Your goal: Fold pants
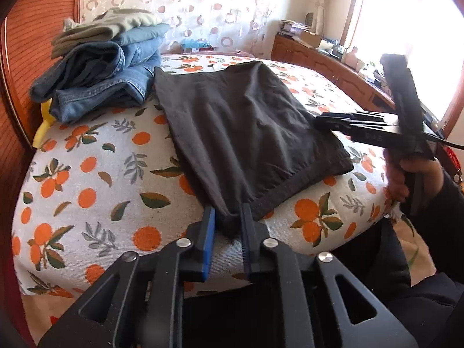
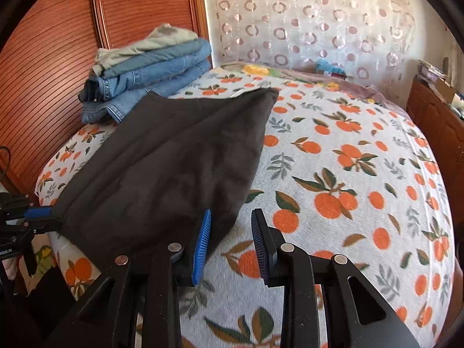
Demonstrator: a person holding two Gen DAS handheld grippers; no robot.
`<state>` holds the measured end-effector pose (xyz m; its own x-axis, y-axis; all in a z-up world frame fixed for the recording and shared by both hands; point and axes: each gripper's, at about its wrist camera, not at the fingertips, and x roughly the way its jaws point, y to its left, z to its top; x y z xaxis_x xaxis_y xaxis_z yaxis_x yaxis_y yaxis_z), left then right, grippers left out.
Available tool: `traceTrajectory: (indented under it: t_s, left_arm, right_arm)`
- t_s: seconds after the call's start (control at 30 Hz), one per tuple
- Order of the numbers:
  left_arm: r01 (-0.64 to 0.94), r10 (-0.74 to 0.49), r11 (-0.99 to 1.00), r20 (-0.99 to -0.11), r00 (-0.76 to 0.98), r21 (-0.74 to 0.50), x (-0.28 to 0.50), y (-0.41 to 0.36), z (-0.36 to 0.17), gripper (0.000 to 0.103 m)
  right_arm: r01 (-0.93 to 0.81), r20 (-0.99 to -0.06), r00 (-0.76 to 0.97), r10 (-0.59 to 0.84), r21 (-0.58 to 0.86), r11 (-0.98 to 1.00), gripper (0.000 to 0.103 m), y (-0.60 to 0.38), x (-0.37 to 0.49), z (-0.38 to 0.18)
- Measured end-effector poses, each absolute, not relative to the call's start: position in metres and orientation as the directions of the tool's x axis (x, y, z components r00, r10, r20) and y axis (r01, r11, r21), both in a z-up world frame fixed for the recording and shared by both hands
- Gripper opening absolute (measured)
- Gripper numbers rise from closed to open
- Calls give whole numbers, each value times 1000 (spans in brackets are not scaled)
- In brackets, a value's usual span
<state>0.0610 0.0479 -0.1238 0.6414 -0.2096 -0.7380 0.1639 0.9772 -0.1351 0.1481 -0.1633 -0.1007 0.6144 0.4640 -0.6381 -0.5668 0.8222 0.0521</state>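
Pants (image 1: 249, 127), dark and folded flat, lie on the bed (image 1: 95, 174) with its orange-print sheet, beside a stack of folded jeans (image 1: 110, 72). The left wrist view shows the left gripper (image 1: 229, 220) with a bunched corner of the cloth between its narrowly parted pads, and a hand (image 1: 406, 174) on the right gripper's grip. The right wrist view shows the right gripper (image 2: 230, 232) spread and pinching nothing, at the pants' near edge.
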Motion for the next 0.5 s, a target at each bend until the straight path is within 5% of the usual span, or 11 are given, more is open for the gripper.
traceTrajectory:
  t_s: [0.5]
  left_arm:
    - [155, -212, 977, -695, 687, -145, 60, 54, -106, 30]
  right_arm:
    - [-568, -627, 606, 489, 90, 818, 30, -200, 83, -102]
